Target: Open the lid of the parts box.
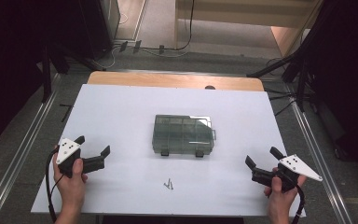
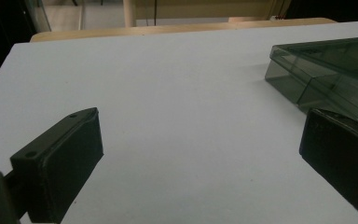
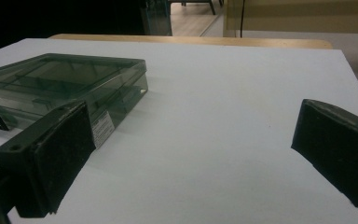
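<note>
both grippers spread and empty, box closed at the centre of the board.

the left gripper (image 1: 93, 145) sits near the left edge toward the near corner, the right gripper (image 1: 264, 157) near the right edge; bare white board (image 1: 121, 107) lies between each and the clear compartment box (image 1: 183, 135). two small screws (image 1: 168, 184) lie near the near edge, in front of the box.

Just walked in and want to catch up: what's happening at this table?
A person holds the left gripper and the right gripper, both open and empty, at the near corners of the white table. Between them sits a closed, clear compartment box, untouched. Two small screws lie in front of it.
</note>
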Demonstrator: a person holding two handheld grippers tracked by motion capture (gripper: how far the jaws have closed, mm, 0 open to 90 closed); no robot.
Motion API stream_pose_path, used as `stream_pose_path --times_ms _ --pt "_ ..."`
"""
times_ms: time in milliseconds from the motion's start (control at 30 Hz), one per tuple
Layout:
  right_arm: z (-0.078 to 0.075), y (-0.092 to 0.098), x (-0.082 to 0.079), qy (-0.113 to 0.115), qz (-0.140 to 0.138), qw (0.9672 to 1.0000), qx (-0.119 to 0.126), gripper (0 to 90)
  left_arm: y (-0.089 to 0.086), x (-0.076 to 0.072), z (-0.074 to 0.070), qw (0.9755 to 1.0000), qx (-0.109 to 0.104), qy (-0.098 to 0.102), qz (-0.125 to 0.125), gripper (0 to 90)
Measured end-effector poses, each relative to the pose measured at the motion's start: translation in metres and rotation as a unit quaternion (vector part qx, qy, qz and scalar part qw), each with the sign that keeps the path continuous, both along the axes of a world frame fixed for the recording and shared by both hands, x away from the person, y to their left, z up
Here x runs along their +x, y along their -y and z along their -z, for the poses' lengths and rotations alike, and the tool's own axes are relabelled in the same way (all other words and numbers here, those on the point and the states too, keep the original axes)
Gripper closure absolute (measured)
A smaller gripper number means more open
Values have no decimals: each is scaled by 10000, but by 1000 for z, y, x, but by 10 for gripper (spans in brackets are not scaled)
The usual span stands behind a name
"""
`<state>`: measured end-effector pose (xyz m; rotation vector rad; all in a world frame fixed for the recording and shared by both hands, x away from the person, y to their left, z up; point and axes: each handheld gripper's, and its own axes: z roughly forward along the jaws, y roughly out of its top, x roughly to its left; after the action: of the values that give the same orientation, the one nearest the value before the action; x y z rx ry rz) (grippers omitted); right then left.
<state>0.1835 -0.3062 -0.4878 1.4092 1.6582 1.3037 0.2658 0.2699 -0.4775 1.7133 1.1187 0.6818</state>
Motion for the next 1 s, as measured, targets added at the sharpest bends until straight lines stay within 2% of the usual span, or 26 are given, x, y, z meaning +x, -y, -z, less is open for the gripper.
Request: stream_pose_path --times_ms 33,67,133,233,333,367,433,500,533,567,633,667,700,733,767,800,833,867,900,967,1000 --pt "0 0 0 0 0 10000 0 0 0 0 0 10000 0 0 0 0" --pt "-2 -2 0 43 -68 10000 33 0 5 1 -1 9999 88 -20 -53 0" --pt "-3 -2 1 80 -89 9999 10 0 7 0 -1 10000 79 -10 -51 0" --pt "-7 -9 0 69 -121 9999 -67 0 12 0 -3 9998 -145 -85 84 0" --pt "-8 -11 0 49 -174 9998 27 1 20 -2 -6 9996 -103 -148 212 3" --pt "-10 -17 2 5 -131 9999 -24 80 25 -4 -8 9996 -183 -131 190 164" --pt "-11 -19 2 -15 -72 10000 -65 108 28 -5 -8 9994 -180 -143 250 197" --pt "-13 -27 2 -16 -1 9999 -135 193 34 -6 -9 9992 -171 -199 286 312" --pt "-14 -34 1 -4 -63 9997 -255 320 37 -6 -9 9990 -170 -216 346 447" --pt "-13 -37 1 -16 -119 9995 -285 374 42 -5 -8 9983 -216 -277 467 493" --pt "-12 -41 3 -53 -273 9995 -180 498 44 -5 -7 9978 -236 -320 535 638" --pt "-11 -42 4 -79 -325 9994 -122 565 46 -4 -6 9971 -269 -366 613 679" --pt "-10 -43 5 -137 -368 9992 -31 641 51 -3 -3 9954 -270 -471 786 738" --pt "-10 -43 5 -137 -368 9992 -31 641 51 -3 -3 9954 -270 -471 786 787" --pt "-7 -46 9 -296 -507 9983 64 774 56 -2 -2 9943 -261 -542 880 832" --pt "-7 -46 9 -296 -507 9983 64 774 59 -2 -1 9936 -240 -581 935 832" --pt "-5 -50 11 -370 -616 9974 6 874 64 -1 1 9925 -193 -632 1031 900" --pt "-5 -52 12 -401 -650 9971 3 900 74 0 4 9902 -108 -734 1182 900" --pt "-5 -52 12 -401 -650 9971 3 900 74 0 4 9902 -108 -734 1182 900" --pt "-4 -57 15 -448 -742 9962 22 900 88 4 9 9862 -43 -912 1379 900" --pt "-3 -62 21 -544 -887 9945 121 900 96 7 12 9838 -14 -1032 1463 900"
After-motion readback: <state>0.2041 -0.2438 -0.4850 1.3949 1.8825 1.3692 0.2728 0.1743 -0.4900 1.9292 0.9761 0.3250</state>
